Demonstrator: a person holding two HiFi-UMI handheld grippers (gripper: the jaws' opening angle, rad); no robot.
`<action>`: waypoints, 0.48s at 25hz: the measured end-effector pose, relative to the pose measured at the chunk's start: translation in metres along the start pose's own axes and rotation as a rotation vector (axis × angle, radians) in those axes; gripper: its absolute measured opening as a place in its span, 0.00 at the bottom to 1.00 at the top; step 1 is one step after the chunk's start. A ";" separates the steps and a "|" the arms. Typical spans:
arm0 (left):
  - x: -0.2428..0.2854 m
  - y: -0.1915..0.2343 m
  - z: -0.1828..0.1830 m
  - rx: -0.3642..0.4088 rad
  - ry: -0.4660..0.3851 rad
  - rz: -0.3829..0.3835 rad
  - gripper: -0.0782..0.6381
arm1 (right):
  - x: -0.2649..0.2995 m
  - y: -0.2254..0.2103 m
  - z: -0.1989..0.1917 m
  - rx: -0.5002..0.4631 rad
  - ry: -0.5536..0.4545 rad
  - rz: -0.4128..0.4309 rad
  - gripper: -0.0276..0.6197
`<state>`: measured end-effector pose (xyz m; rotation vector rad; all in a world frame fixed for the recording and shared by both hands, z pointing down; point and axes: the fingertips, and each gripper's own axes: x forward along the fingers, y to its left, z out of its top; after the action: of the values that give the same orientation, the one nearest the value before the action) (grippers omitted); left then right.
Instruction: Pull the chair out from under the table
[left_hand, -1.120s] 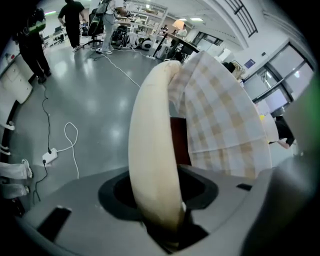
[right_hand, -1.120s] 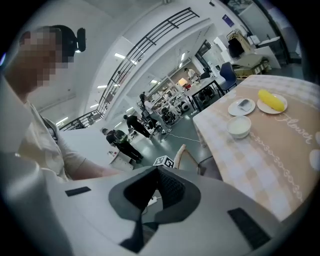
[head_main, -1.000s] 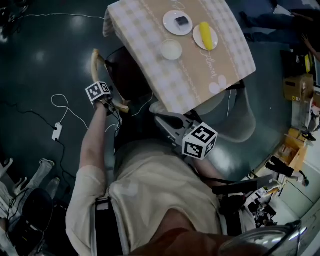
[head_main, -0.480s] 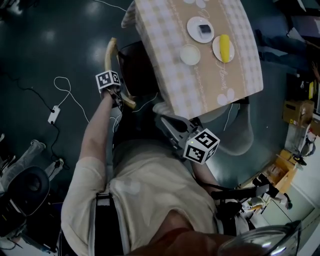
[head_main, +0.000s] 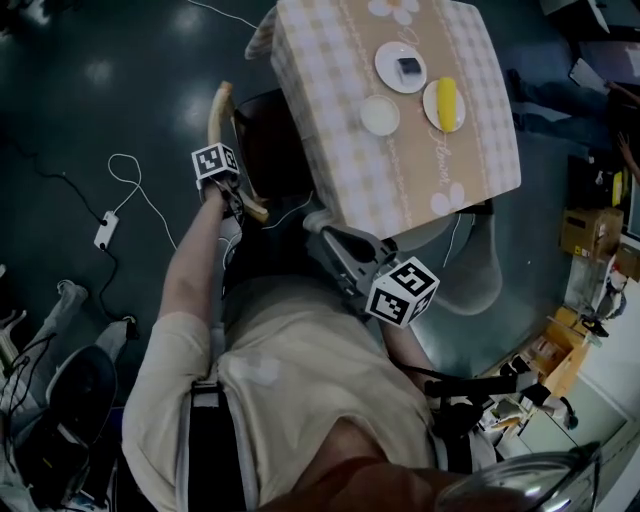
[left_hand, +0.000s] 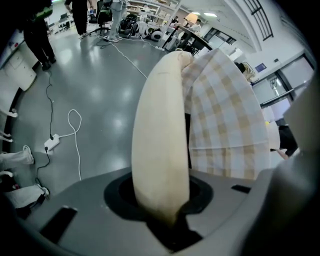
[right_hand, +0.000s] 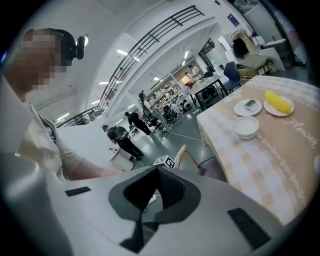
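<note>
Item: my left gripper (head_main: 240, 200), fingers just closing, now clamped on the back rail (left_hand: 160, 145). Chair (head_main: 265, 150) tucked under the tabletop (head_main: 330, 130), left side; pull due. Right gripper (head_main: 318, 232) closed, empty.

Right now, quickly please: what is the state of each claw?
Left claw: has just been closing, now shut on the chair's wooden back rail.
Right claw: shut, holding nothing.

Dark chair (head_main: 275, 150), partly under checked table (head_main: 480, 120)
</note>
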<state>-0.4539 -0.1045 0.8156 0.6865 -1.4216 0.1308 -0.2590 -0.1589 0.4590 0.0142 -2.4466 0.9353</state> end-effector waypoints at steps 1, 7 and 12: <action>-0.001 0.005 -0.002 -0.010 -0.002 0.003 0.26 | 0.001 0.000 0.000 0.003 0.003 0.002 0.06; -0.016 0.035 0.003 -0.061 -0.033 0.029 0.24 | 0.014 0.010 0.003 -0.018 0.021 0.032 0.06; -0.027 0.052 0.008 -0.082 -0.049 0.038 0.24 | 0.025 0.019 0.006 -0.036 0.045 0.052 0.06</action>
<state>-0.4901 -0.0582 0.8088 0.5991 -1.4792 0.0860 -0.2867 -0.1443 0.4549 -0.0828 -2.4326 0.9034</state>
